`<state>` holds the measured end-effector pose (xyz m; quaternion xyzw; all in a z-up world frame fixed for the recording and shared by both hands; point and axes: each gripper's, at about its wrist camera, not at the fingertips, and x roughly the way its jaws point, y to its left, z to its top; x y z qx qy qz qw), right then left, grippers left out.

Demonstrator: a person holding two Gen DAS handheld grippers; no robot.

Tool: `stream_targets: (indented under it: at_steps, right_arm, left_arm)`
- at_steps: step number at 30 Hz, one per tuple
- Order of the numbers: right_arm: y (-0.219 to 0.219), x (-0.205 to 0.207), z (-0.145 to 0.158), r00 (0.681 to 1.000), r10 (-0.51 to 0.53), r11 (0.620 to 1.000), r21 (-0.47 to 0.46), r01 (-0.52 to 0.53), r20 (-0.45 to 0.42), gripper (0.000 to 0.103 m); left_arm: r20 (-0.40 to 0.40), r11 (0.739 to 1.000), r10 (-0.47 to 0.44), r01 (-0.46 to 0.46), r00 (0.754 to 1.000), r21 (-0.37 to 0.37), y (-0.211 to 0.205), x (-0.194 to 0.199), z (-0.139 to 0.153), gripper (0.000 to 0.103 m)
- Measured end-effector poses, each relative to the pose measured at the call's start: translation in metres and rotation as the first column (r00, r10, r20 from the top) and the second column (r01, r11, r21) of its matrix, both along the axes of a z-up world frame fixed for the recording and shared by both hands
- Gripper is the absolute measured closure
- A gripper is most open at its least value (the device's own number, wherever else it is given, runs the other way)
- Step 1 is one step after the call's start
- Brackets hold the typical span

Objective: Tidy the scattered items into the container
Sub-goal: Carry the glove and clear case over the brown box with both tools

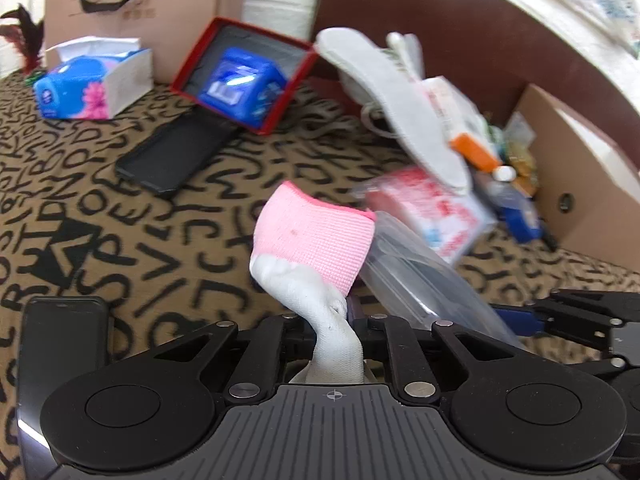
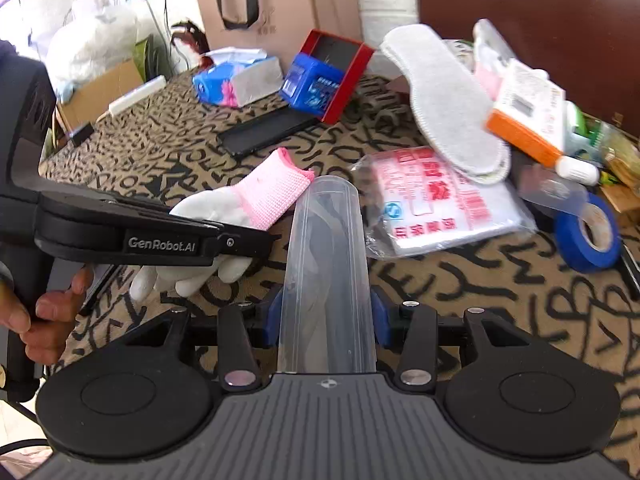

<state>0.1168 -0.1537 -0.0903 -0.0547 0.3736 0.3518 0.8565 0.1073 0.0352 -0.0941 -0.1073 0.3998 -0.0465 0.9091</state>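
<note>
Letter-print brown tablecloth, cluttered; both grippers loaded.
Left wrist: left gripper pinched tight on white knit glove with pink cuff, cuff sticking forward; red open-top box far ahead-left. Right wrist: right gripper clamped on clear plastic tube-shaped case, pointing forward; glove just left of it; white felt insole ahead-right, blue tape roll further right.

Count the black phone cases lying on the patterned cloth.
2. One black phone case lies in front of the red box; another lies beside the left gripper. Clutter may hide more.
</note>
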Motion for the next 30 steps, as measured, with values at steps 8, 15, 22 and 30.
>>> stream_targets:
  at_steps: [8,15,22,30]
  right_arm:
    - [-0.046,-0.015,0.027,0.995,-0.075,0.996,0.059,0.072,0.060,0.054]
    - [-0.102,-0.027,0.056,0.973,-0.189,0.981,0.080,0.179,0.131,0.054]
    - [-0.162,-0.030,0.083,0.924,-0.315,0.949,0.080,0.305,0.214,0.054]
    - [-0.213,-0.010,0.100,0.864,-0.422,0.906,0.096,0.412,0.274,0.054]
  left_arm:
    - [0.074,0.994,-0.092,0.095,0.993,-0.047,-0.044,-0.007,0.036,0.096]
    - [0.143,0.974,-0.210,0.219,0.967,-0.050,-0.105,0.000,0.071,0.096]
    - [0.213,0.930,-0.355,0.368,0.911,-0.025,-0.183,0.016,0.104,0.096]
    - [0.262,0.904,-0.412,0.428,0.873,-0.006,-0.245,0.047,0.133,0.096]
